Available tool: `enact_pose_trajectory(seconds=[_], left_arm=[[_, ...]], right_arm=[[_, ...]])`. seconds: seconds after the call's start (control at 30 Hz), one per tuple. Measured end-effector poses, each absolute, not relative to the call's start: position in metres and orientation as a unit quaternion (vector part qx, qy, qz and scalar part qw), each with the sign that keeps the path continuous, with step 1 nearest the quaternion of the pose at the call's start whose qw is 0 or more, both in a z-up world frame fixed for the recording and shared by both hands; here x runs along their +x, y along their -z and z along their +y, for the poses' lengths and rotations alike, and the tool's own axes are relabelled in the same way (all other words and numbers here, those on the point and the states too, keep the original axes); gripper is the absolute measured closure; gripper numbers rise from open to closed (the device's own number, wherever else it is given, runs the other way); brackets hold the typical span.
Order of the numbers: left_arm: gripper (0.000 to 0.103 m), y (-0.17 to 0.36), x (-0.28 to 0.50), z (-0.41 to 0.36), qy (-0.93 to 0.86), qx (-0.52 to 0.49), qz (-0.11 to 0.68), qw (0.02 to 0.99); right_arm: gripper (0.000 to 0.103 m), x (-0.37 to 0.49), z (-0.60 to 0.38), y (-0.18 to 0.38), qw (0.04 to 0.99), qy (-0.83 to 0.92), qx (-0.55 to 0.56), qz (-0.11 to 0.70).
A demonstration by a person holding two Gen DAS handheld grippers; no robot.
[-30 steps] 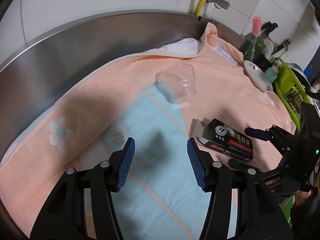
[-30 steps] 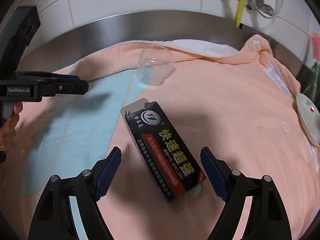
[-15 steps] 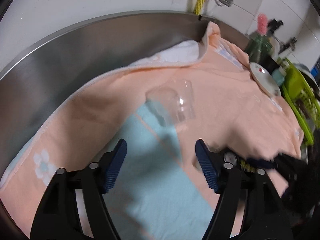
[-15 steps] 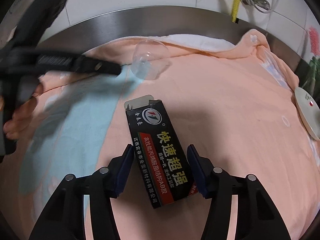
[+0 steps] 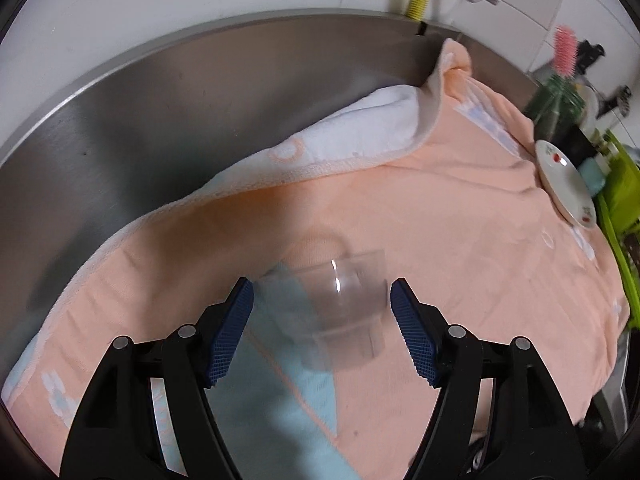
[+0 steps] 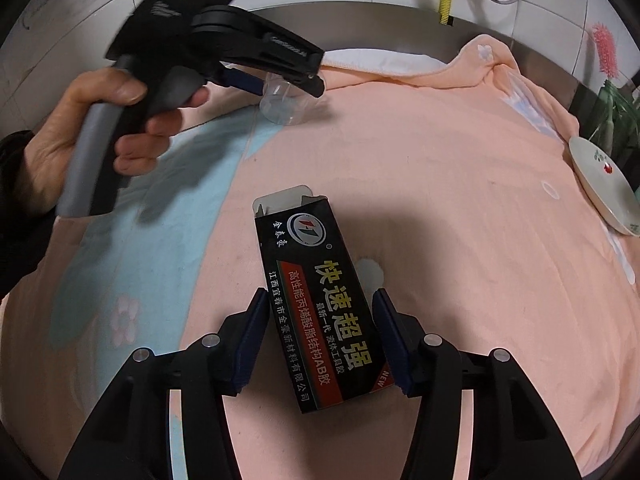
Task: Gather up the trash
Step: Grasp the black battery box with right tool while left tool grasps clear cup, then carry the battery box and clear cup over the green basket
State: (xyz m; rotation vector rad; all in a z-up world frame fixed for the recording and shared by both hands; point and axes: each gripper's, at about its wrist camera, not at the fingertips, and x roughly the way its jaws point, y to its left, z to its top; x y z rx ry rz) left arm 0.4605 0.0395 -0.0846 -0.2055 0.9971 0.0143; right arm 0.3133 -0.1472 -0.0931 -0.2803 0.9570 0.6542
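Right gripper (image 6: 320, 344) clamps the black box (image 6: 320, 312); left gripper (image 5: 322, 332) gapes around the clear cup (image 5: 340, 304).

The right jaws have just been closing and the blue pads now press both long sides of the box, its open flap toward 12 o'clock. The left jaws have just been opening: the cup lies on its side between them, neither pad touching. Both sit on the peach towel (image 6: 460, 184), a saucer (image 6: 600, 184) at its 3 o'clock edge.
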Motion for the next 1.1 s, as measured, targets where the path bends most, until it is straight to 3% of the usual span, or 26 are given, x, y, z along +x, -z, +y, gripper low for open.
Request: enact_pose_trajectory(seconds=[0.2,0.3,0.43,0.63,1.1], left_arm=[[0.034,0.093,0.473,0.04,-0.015,-0.11,0.488,0.866],[0.034,0.095,0.476,0.041,-0.014,-0.109,0.488,0.866],[0.04,0.097,0.479,0.04,-0.009,-0.105,0.485,0.868],[0.042,0.093,0.474,0.041,0.008,-0.101,0.474,0.874],[0.043,0.055,0.377,0.014,0.089,-0.108,0.455,0.879]], right_arm=[[0.05,0.316,-0.147,0.094,0.824,-0.316,-0.124,0.454],[0.043,0.317,-0.145,0.094,0.823,-0.32,-0.123,0.453],[0.041,0.316,-0.138,0.094,0.824,-0.326,-0.128,0.445],[0.056,0.314,-0.138,0.093,0.827,-0.326,-0.116,0.443],[0.057,0.259,-0.187,0.064,0.855,-0.279,-0.046,0.434]])
